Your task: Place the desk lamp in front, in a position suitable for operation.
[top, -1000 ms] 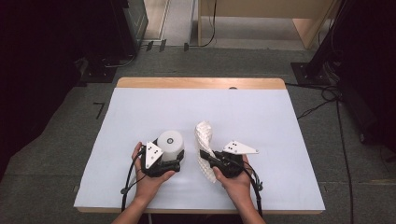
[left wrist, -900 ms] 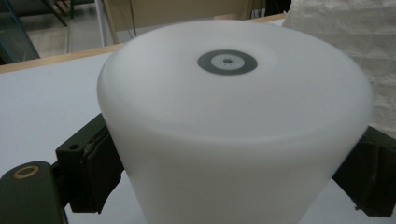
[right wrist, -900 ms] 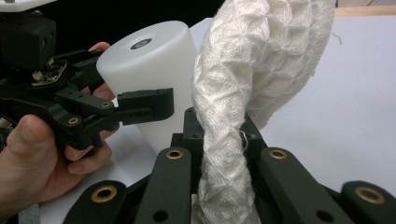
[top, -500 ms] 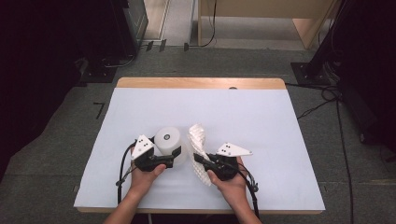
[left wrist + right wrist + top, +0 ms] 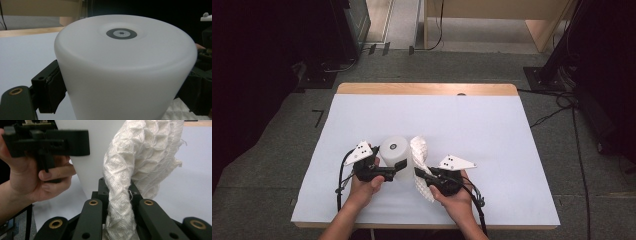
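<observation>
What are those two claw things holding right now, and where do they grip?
Left gripper clamps the white cup by its sides; right gripper pinches the white cloth partway along its bunched length.

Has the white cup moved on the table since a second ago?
Yes. The white cup, clamped in the left tool, has shifted slightly left, farther from the wooden table edge's right end.

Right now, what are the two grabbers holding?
Left gripper: closed on the white cup.
Right gripper: closed on the white cloth.
</observation>
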A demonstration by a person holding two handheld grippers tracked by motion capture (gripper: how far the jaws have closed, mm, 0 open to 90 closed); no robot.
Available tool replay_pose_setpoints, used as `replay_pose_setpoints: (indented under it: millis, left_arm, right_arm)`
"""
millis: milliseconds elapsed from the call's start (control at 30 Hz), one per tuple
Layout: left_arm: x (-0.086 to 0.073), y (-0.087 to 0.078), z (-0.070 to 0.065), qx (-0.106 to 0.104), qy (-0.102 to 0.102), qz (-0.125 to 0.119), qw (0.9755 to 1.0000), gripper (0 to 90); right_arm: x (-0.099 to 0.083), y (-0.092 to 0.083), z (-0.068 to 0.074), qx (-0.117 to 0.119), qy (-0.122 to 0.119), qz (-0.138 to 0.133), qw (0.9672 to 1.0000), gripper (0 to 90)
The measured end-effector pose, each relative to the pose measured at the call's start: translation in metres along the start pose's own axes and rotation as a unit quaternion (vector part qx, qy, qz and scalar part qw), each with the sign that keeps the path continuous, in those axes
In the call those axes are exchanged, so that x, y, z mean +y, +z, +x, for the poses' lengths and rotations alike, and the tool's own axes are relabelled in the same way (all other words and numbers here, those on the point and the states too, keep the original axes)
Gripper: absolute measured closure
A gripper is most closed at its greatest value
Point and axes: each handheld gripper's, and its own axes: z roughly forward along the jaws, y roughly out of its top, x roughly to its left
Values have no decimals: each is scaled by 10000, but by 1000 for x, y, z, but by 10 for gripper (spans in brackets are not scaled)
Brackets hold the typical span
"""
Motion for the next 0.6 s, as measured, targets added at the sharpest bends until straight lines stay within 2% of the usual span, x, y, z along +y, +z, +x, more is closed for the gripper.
replay_pose_setpoints:
  millis: [33, 133, 267, 400, 567, 600]
  left_arm:
    - [0, 0, 0, 0, 0, 0, 10000, 91]
    - [-3, 5, -5, -54, 171, 193, 9997, 91]
    - [-6, 11, -11, -193, 385, 412, 9982, 91]
    - [-5, 12, -11, -128, 416, 409, 9982, 91]
    - [-2, 10, -4, 110, 353, 268, 9990, 90]
    - [-2, 9, -3, 247, 437, 228, 9985, 91]
  right_arm:
    - [1, -2, -1, 12, 22, -37, 10000, 801]
    - [5, -5, -2, 79, 77, -159, 9998, 801]
    - [14, -16, -1, 38, 21, -329, 9994, 801]
    - [15, -18, -1, 19, 2, -364, 9993, 802]
    - [4, -5, -4, 5, 72, -105, 9999, 801]
    - [-2, 2, -7, -1, 173, 96, 9998, 801]
